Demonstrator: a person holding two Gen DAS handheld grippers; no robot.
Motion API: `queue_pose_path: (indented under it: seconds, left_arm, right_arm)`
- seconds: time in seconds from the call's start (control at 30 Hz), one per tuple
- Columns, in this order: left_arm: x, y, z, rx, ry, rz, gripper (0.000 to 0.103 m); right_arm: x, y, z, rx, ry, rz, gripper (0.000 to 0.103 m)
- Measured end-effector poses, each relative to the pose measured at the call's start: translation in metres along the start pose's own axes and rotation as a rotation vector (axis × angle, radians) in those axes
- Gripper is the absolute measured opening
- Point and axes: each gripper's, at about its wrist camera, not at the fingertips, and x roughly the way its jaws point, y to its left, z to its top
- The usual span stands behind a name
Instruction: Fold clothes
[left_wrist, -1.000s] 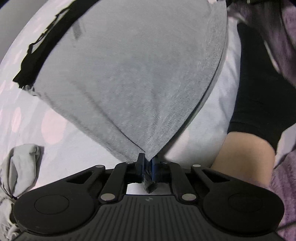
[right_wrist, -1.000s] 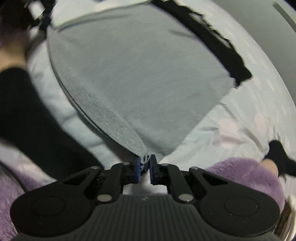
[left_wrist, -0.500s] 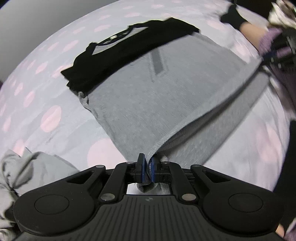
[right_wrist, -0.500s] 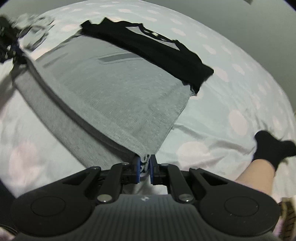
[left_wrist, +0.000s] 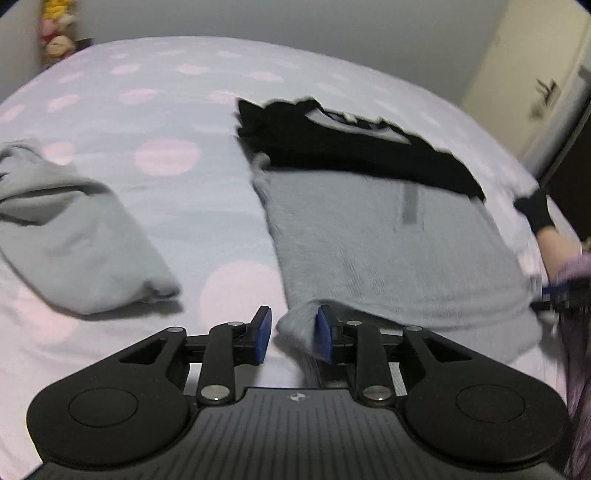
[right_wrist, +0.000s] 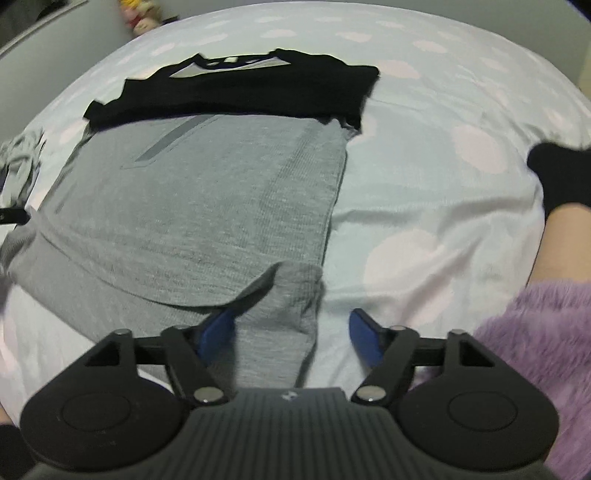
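Both grippers have let go since the earlier pictures: then each pair of jaws pinched a corner of the grey garment (right_wrist: 207, 206) and held it up, and it now lies folded flat on the bed (left_wrist: 155, 110). The left gripper (left_wrist: 291, 334) has just been opening; its jaws stand partly apart, with the near corner of the grey cloth lying loosely between them against one blue pad, not squeezed. The right gripper (right_wrist: 295, 332) has just been opening too; its jaws are wide, the other near corner lies between them, and neither pad presses on it.

Three garments are in sight. One is the grey garment, with a darker grey stripe on its top layer. One black garment (right_wrist: 236, 92) lies folded along the grey garment's far edge, overlapping it. One pale grey garment (left_wrist: 74, 236) lies loosely bunched to the left of the grey garment, apart from it, on the same pink-spotted sheet.

To the right of the grey garment are a bare leg in one black sock (right_wrist: 561, 177) and a fluffy purple sleeve (right_wrist: 535, 350).
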Motion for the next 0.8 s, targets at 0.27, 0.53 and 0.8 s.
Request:
queue_pose_path:
  seconds: [0.27,0.53,0.8]
  left_arm:
    - [-0.003,0.001,0.0,-0.068,-0.01,-0.068,0.048]
    - [0.021,-0.002,-0.005,-0.057,0.101,-0.021,0.048]
    - [0.022,-0.001,-0.006,-0.065,0.111,-0.019,0.048]
  right_arm:
    - [0.007,0.0,0.0,0.016,0.011,0.008,0.087]
    - [0.018,0.007,0.0,0.009,0.026,0.023,0.103]
    - [0.021,0.005,0.002,0.019,0.036,0.027,0.103]
